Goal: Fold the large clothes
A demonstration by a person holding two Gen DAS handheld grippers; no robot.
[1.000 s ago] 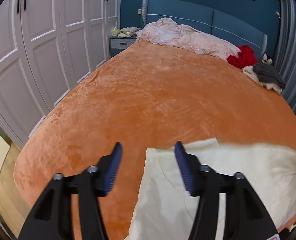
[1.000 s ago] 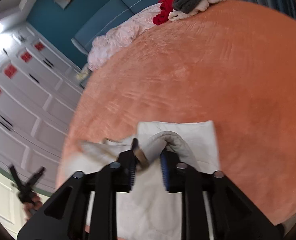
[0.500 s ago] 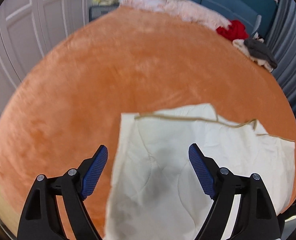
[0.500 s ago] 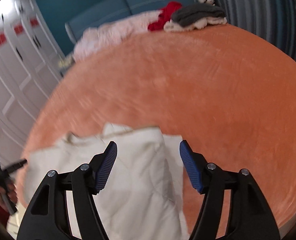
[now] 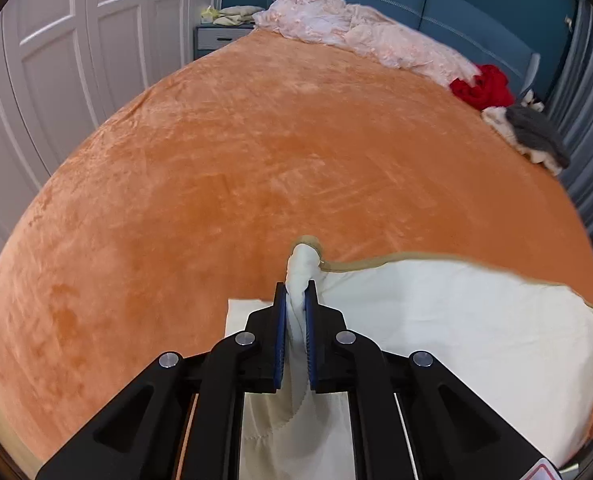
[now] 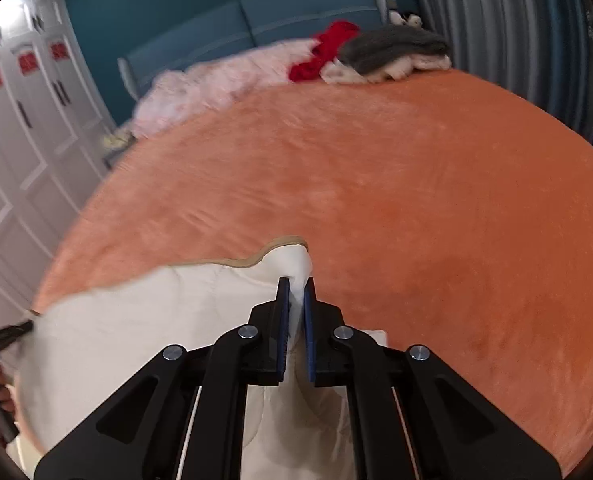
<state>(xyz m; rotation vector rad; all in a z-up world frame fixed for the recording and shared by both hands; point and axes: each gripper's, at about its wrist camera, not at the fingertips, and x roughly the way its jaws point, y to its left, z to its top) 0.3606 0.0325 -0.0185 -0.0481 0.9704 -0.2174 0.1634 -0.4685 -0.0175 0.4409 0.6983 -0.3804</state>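
A cream quilted garment with a tan trimmed edge lies at the near end of the orange bed. My left gripper is shut on its left top corner, the cloth bunched between the blue pads. My right gripper is shut on the right top corner of the same garment. The cloth hangs stretched between both grippers, lifted off a lower layer. The left gripper and the hand holding it show at the left edge of the right wrist view.
A pink crumpled duvet lies by the blue headboard. A red cloth and a grey and cream pile sit at the far right corner. White wardrobes line the left; a nightstand stands beyond.
Half a second ago both grippers were open over the flat garment. Now each has shut on a top corner and lifted the edge.
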